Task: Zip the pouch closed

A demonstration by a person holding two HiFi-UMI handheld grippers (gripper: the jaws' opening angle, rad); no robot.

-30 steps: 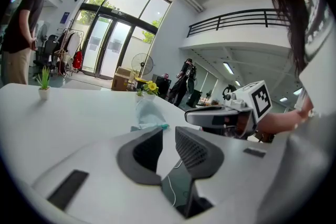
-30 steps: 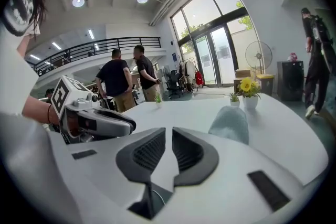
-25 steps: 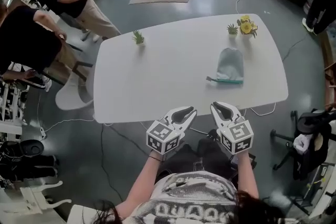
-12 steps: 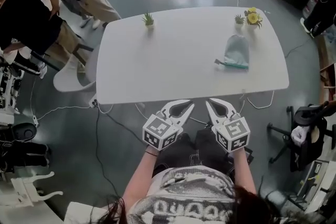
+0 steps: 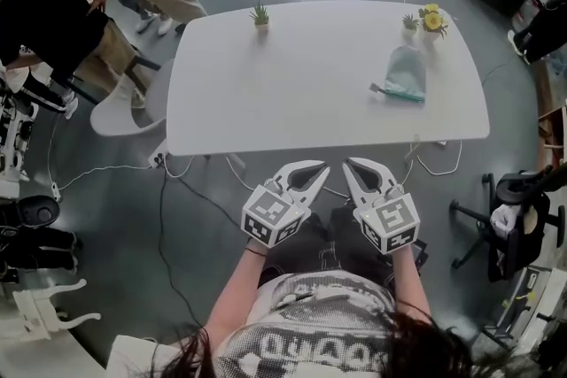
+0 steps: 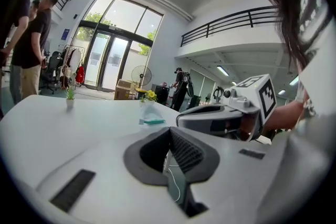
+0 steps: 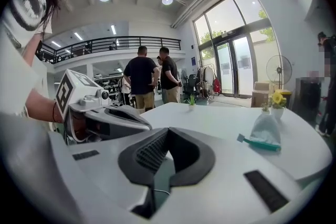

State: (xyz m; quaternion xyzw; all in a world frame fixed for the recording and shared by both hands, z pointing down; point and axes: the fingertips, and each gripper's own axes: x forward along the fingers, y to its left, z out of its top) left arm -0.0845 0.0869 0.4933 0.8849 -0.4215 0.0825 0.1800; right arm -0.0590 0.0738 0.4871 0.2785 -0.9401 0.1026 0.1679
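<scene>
The pale blue-grey pouch (image 5: 405, 73) with a teal zip edge lies flat at the far right of the white table (image 5: 292, 93). It also shows small in the left gripper view (image 6: 148, 114) and the right gripper view (image 7: 264, 131). Both grippers are held side by side in front of the person's body, short of the table's near edge and far from the pouch. My left gripper (image 5: 322, 165) is shut with nothing in it, its pads meeting (image 6: 169, 129). My right gripper (image 5: 347, 164) is also shut and empty (image 7: 167, 130).
A small green plant (image 5: 260, 14) stands at the table's far left, with another plant (image 5: 409, 21) and a yellow flower (image 5: 433, 18) behind the pouch. People (image 5: 53, 13) stand beyond the left end. Cables (image 5: 177, 181) run on the floor. An office chair (image 5: 518, 217) is at right.
Both grippers' jaws have gone from partly open to shut. The grippers now sit farther back from the table's near edge, closer to the person's body.
</scene>
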